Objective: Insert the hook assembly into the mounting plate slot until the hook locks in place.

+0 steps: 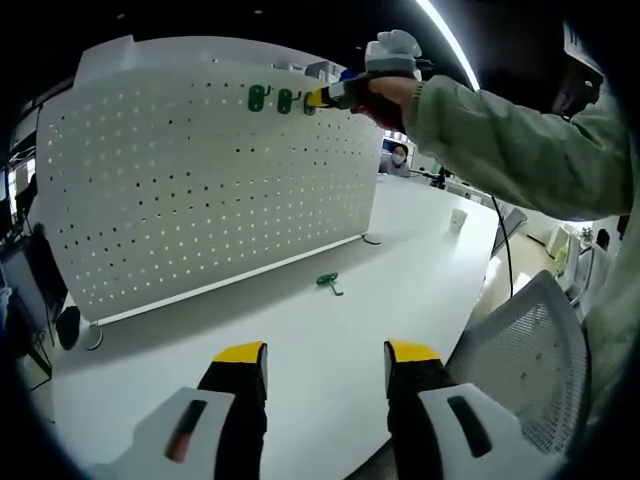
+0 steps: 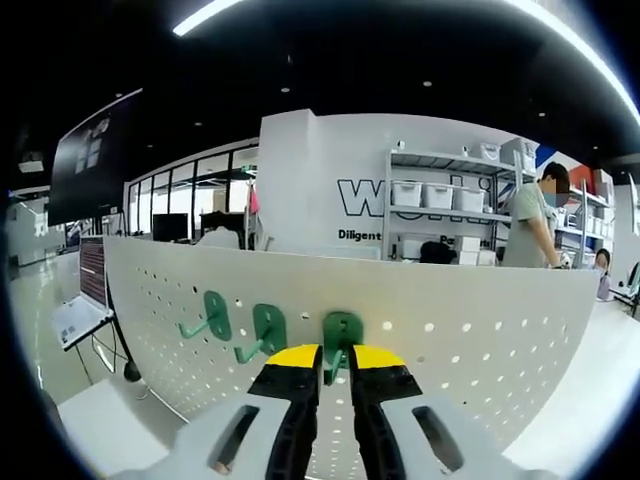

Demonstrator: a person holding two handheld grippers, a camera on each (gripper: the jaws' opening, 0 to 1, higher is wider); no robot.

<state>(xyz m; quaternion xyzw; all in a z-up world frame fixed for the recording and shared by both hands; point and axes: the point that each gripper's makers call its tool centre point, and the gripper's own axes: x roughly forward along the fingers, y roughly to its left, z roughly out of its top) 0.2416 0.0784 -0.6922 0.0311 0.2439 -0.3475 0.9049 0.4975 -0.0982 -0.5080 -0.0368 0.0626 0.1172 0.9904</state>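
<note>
A white table point(image 1: 400, 290) stands under a dark ceiling with long strip lights point(image 2: 205, 15). Beyond it, a white wall with lettering point(image 2: 320, 190), shelves of storage boxes point(image 2: 440, 195) and glass-walled offices point(image 2: 190, 200) at left.

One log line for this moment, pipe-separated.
right tongs: shut on third hook at pegboard | mounted hooks: two | spare hook: on table | left tongs: open

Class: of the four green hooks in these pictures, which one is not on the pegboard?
The loose green hook lying on the white table; the other three hang near the pegboard's top edge.
</note>
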